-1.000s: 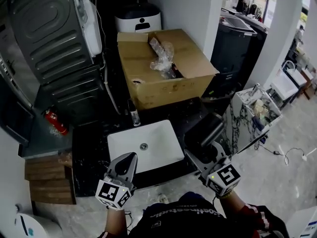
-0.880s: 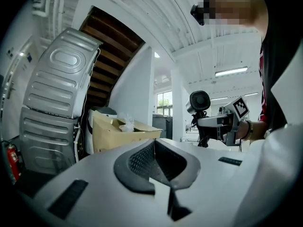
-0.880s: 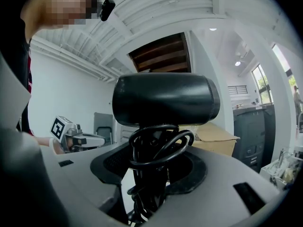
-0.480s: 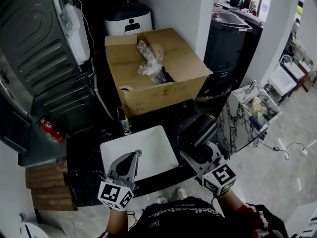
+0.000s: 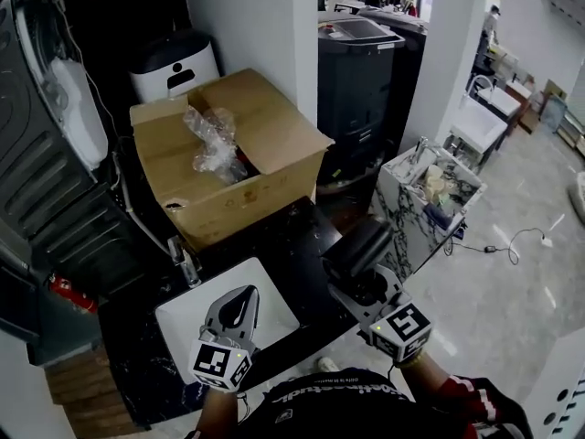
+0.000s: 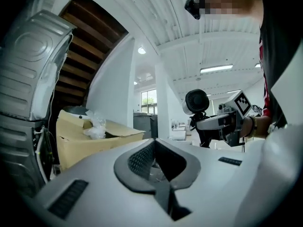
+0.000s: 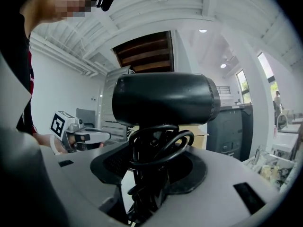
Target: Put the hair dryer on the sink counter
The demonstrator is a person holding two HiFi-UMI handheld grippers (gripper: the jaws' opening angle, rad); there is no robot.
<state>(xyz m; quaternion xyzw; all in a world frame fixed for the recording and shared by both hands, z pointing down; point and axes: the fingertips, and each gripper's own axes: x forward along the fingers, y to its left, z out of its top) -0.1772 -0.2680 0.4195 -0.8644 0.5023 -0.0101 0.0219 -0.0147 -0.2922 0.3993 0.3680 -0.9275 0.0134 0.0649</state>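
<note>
The hair dryer [image 5: 358,243] is gripped by its handle in the right tongs [image 5: 364,280] over the counter [image 5: 283,240]. It should be lowered flat beside the sink [image 5: 183,316]. The left tongs [image 5: 243,293] are closed and empty.

Legible text, brands, numbers, signs: none

1. Dark shirt [image 5: 302,412], bottom edge of head view: one line of pale lettering [image 5: 334,393] across the cloth, upside down to the camera, too blurred to read
2. Left gripper [image 5: 241,293], left marker cube [image 5: 220,362]: black-and-white square pattern on each face that shows, a code and not writing; also seen in right gripper view [image 7: 60,123]
3. Right gripper [image 5: 364,283], right marker cube [image 5: 405,327]: like pattern of black and white squares; also seen in left gripper view [image 6: 241,103]
4. White appliance [image 5: 174,62] behind the cardboard box [image 5: 228,176]: dark panel on its front, any marking too small to tell
</note>
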